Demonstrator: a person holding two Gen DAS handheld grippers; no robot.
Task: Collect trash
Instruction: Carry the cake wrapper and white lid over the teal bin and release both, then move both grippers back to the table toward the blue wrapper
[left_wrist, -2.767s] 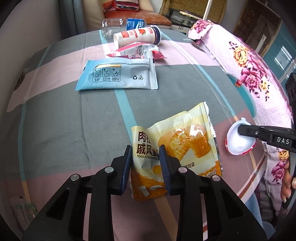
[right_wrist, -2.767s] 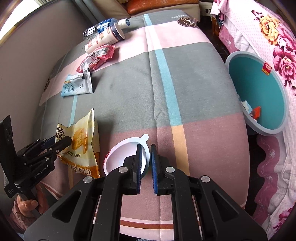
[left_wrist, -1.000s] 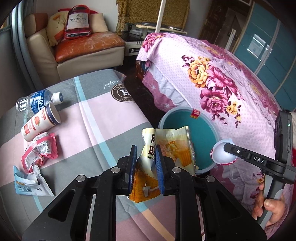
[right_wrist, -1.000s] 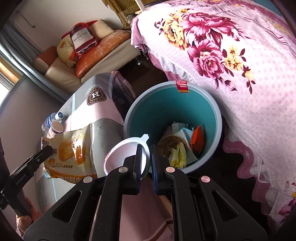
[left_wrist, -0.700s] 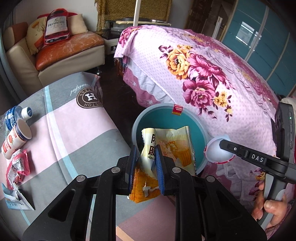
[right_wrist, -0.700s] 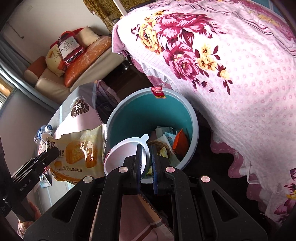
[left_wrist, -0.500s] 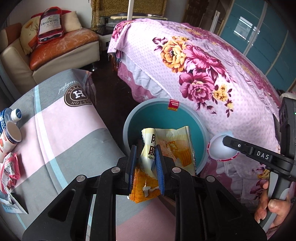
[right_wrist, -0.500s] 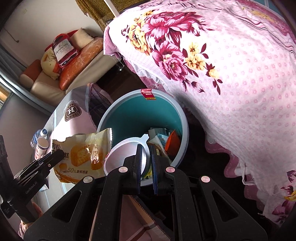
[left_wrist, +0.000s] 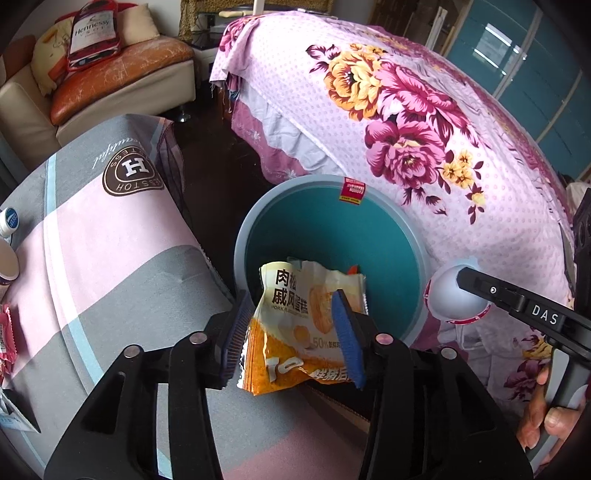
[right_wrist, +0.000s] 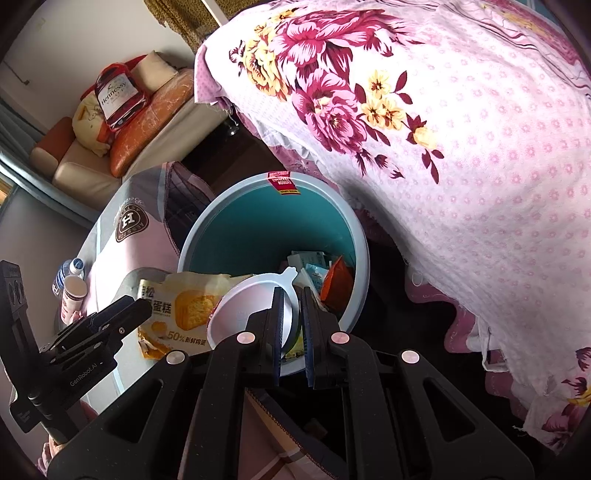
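My left gripper (left_wrist: 291, 334) has its jaws spread; the yellow cake wrapper (left_wrist: 295, 328) hangs loose between them over the near rim of the teal trash bin (left_wrist: 325, 188). The wrapper also shows in the right wrist view (right_wrist: 184, 314), beside the left gripper (right_wrist: 136, 306). My right gripper (right_wrist: 291, 328) is shut on a white plastic cup lid (right_wrist: 243, 306), held over the bin (right_wrist: 258, 229), which holds several wrappers. In the left wrist view the lid (left_wrist: 450, 295) sits just right of the bin rim.
A bed with a pink floral cover (left_wrist: 424, 110) borders the bin on the right. The grey-pink covered table (left_wrist: 92, 258) lies left, with a bottle (right_wrist: 68, 271), a cup (right_wrist: 74, 291) and wrappers at its edge. A sofa (left_wrist: 110, 77) stands behind.
The left jaws have opened and the cake wrapper has come loose between them. Both grippers moved from the table over to the bin. The right gripper still holds the lid.
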